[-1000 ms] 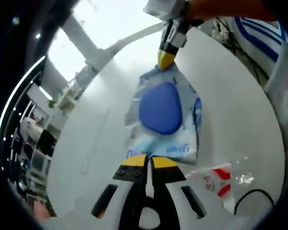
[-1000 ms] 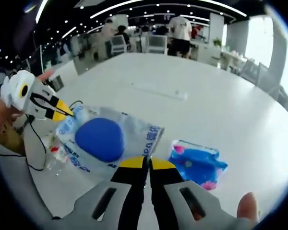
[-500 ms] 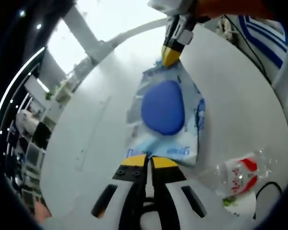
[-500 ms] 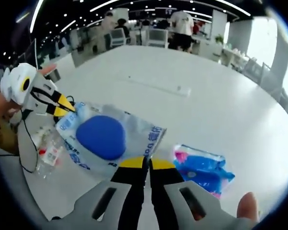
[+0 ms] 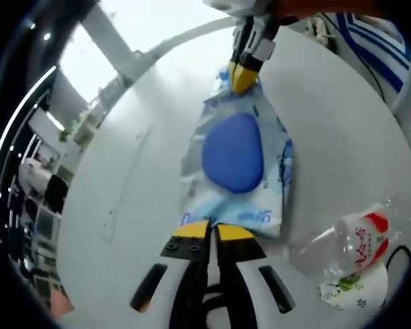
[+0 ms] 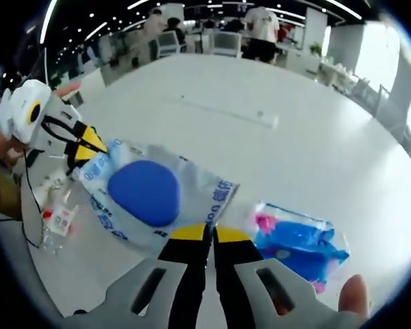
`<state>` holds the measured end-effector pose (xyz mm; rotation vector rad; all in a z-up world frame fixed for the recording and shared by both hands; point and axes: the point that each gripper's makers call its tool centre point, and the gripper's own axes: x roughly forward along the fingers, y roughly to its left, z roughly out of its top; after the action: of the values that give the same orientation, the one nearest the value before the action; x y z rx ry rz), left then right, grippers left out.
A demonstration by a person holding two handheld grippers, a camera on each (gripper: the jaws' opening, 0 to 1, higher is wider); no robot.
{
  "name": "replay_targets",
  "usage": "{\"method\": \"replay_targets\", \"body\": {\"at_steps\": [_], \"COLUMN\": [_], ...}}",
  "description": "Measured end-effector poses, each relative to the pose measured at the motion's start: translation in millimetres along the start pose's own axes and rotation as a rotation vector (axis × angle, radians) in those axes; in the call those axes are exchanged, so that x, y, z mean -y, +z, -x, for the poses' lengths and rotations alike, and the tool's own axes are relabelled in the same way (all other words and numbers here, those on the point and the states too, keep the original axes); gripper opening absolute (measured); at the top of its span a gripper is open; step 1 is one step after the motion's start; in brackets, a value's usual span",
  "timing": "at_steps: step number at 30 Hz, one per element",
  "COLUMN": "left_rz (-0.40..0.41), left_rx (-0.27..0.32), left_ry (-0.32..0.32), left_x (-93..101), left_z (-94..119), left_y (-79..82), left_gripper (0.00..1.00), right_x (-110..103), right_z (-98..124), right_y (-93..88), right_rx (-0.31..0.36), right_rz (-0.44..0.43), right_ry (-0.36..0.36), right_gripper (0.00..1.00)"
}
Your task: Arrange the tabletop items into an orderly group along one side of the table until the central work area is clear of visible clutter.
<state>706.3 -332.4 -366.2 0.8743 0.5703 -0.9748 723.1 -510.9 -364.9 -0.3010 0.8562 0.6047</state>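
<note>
A clear plastic packet with a blue oval pad inside is stretched between both grippers above the white table. My left gripper is shut on its near printed edge. The right gripper comes in from the top and pinches the far corner. In the right gripper view, the same packet runs from my right gripper, shut on its edge, to the left gripper at the left. A crushed clear bottle with a red label lies beside the packet, the bottle showing again below the left gripper.
A blue and pink packet lies on the table to the right of my right gripper. A white cup with green print and a black cable sit near the bottle. A thin strip crosses the far table. People stand beyond it.
Both grippers keep their hold on the packet. Both views have shifted: the bottle and cup show more fully in the left gripper view, and the blue and pink packet sits lower right in the right gripper view.
</note>
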Motion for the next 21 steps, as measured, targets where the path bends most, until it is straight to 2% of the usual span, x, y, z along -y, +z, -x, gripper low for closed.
{"method": "replay_targets", "body": {"at_steps": [21], "left_rz": [0.003], "left_rx": [-0.023], "left_ry": [0.0], "left_x": [-0.3], "left_z": [-6.8], "left_y": [-7.3], "left_gripper": [0.01], "right_x": [-2.0], "right_z": [-11.1], "right_y": [-9.9], "right_rx": [-0.018], "right_rz": [0.0], "right_ry": [0.009], "right_gripper": [0.04]}}
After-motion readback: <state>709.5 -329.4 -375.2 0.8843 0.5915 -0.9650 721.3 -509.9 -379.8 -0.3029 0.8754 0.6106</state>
